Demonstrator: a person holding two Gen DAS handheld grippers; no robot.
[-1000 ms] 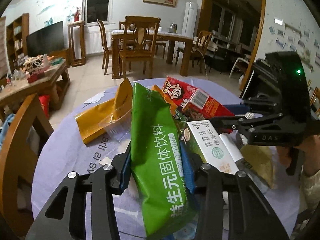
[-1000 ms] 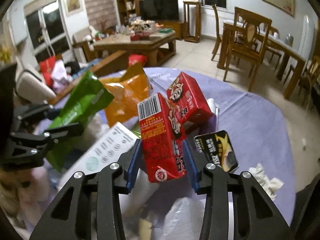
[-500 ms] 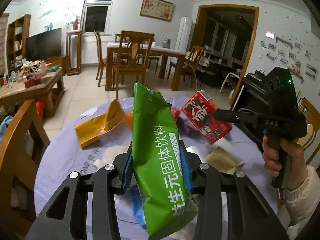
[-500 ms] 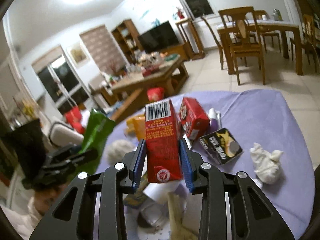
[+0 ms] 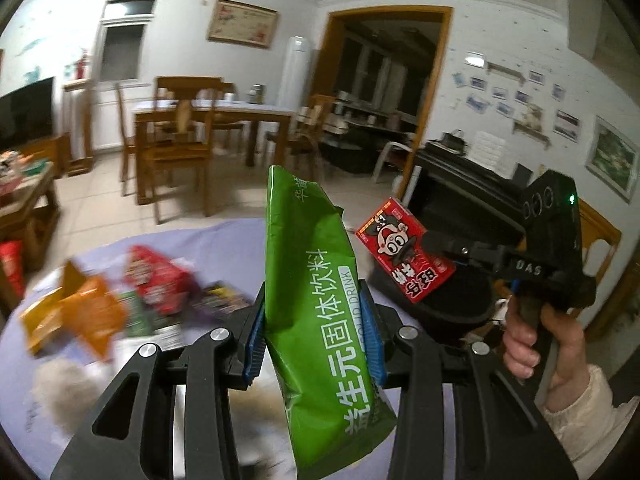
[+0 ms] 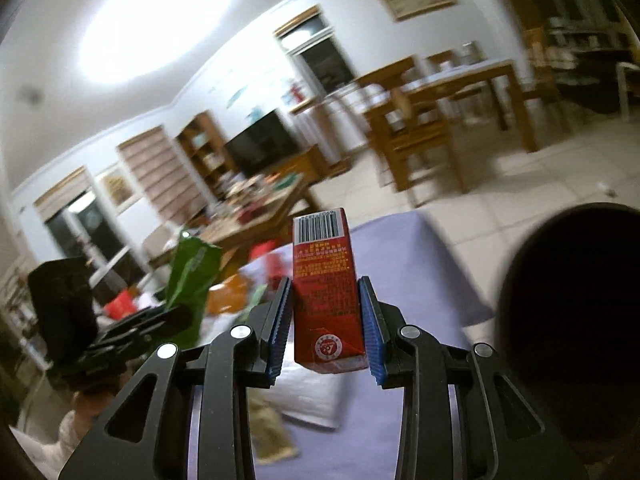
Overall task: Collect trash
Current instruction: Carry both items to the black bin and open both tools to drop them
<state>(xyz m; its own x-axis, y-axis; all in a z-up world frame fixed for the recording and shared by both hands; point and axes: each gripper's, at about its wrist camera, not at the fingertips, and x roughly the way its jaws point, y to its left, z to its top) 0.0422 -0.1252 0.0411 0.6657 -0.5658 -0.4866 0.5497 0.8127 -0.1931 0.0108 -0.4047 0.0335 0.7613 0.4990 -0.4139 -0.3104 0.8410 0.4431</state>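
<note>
My left gripper [image 5: 316,340] is shut on a green drink-powder pouch [image 5: 316,292] and holds it upright above the purple table [image 5: 224,240]. My right gripper [image 6: 325,328] is shut on a red milk carton [image 6: 326,280], also lifted. In the left wrist view the right gripper [image 5: 436,246] holds the carton [image 5: 404,248] over a black bin [image 5: 452,300]. The bin's dark rim [image 6: 576,300] fills the right of the right wrist view. The pouch also shows in the right wrist view [image 6: 192,276].
Blurred wrappers remain on the table: an orange bag [image 5: 88,308], a red carton [image 5: 156,280], a dark sachet [image 5: 224,300], a white box [image 6: 308,400]. A dining table with chairs [image 5: 200,120] and a low wooden table [image 5: 24,196] stand beyond.
Both grippers have risen off the table with their loads and swung to the right, toward the black bin. The carton now hangs by the bin; the table litter has dropped away.
</note>
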